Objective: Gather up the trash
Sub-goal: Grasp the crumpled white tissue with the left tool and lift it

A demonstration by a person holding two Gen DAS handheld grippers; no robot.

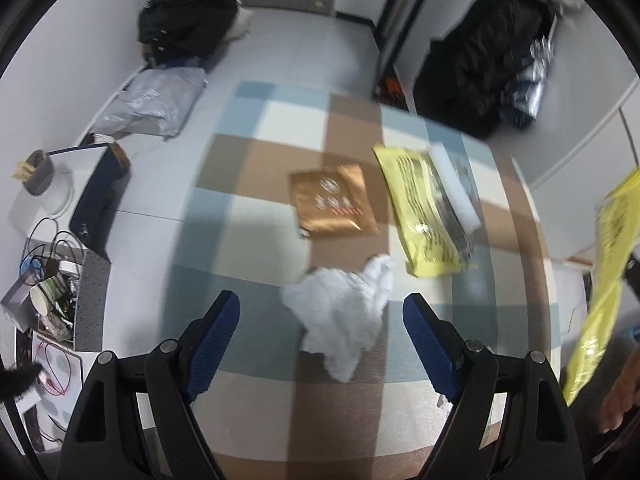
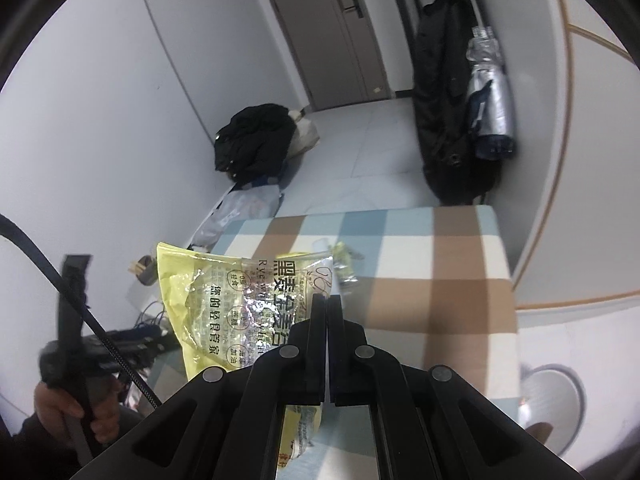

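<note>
Hanging over a checked cloth (image 1: 256, 208) of blue, brown and white squares, the left gripper (image 1: 322, 320) has its blue-padded fingers (image 1: 214, 340) spread wide with nothing between the pads. Seen from the left wrist, a crumpled white tissue (image 1: 340, 312) lies on the cloth in the gap between the two fingers; whether they touch it cannot be told. Beyond it lie a copper-coloured packet (image 1: 334, 200) and, just to its right, a yellow wrapper (image 1: 428, 212) with a white strip across its top.

The right gripper (image 2: 327, 300) has its fingers pressed together, pinching a yellow and clear snack bag (image 2: 224, 300) that hangs off the cloth's surface. The same bag shows as a yellow streak at the right edge of the left wrist view.

In the right wrist view, a hand (image 2: 76, 412) at lower left grips the handle of the other tool. A black jacket (image 2: 256, 140) is heaped on the floor by the wall, near a brown door (image 2: 332, 32).
</note>
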